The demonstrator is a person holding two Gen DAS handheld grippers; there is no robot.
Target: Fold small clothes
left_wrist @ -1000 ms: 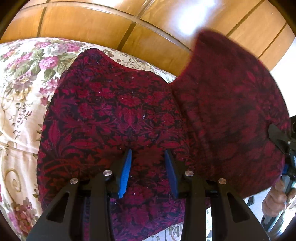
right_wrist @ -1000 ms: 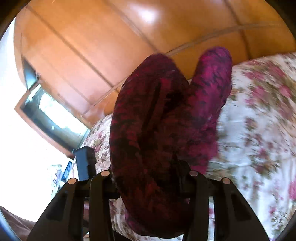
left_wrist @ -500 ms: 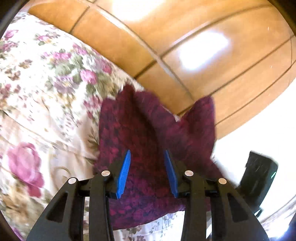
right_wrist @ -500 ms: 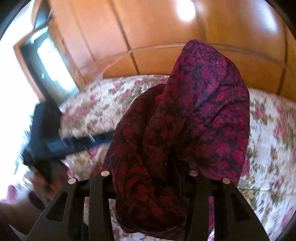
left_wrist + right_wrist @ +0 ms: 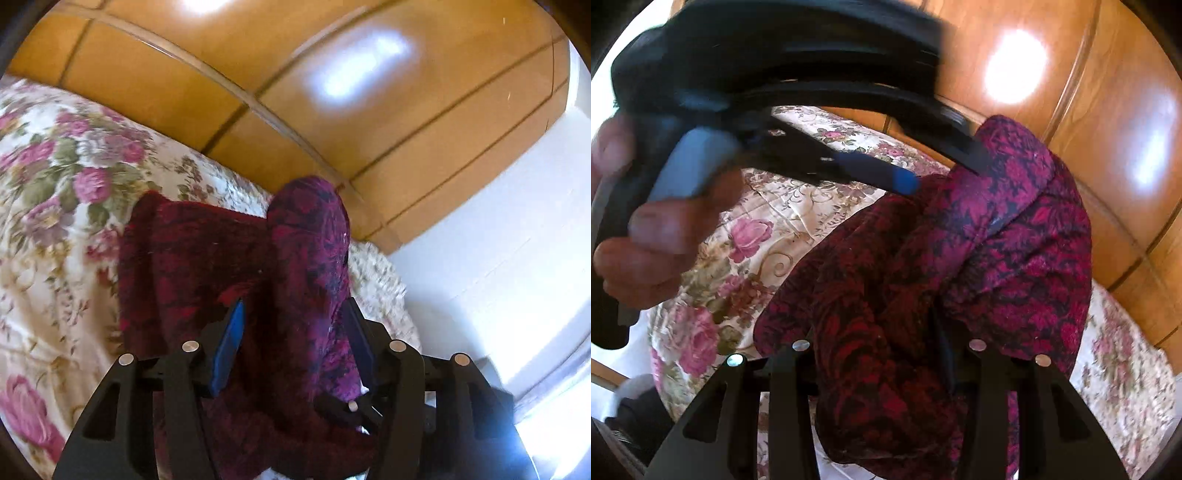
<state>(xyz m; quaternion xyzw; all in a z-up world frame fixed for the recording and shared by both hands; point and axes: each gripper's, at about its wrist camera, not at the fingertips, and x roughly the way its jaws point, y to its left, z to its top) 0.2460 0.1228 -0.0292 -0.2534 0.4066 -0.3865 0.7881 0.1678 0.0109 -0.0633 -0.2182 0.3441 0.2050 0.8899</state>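
A dark red floral garment (image 5: 192, 266) lies on the flowered bedspread (image 5: 55, 192). My left gripper (image 5: 295, 306) hovers over it with its blue pads wide apart and its jaws opening. A raised fold of the cloth (image 5: 314, 258) stands between the pads and leans on the right finger. My right gripper (image 5: 875, 332) is shut on a bunched part of the same garment (image 5: 1015, 240), and the cloth hides its fingertips. The left gripper (image 5: 942, 173), held by a hand (image 5: 657, 236), crosses the upper left of the right wrist view with its tips at the cloth's top edge.
A glossy wooden headboard (image 5: 332, 92) rises behind the bed. A white wall (image 5: 498, 258) and bright light lie off the bed's right edge. Bare bedspread (image 5: 1126, 369) shows to the right of the garment in the right wrist view.
The left gripper's pads have spread and it has pulled back and up. The right gripper has swung its held cloth over toward the left gripper, which now looms close in the right wrist view.
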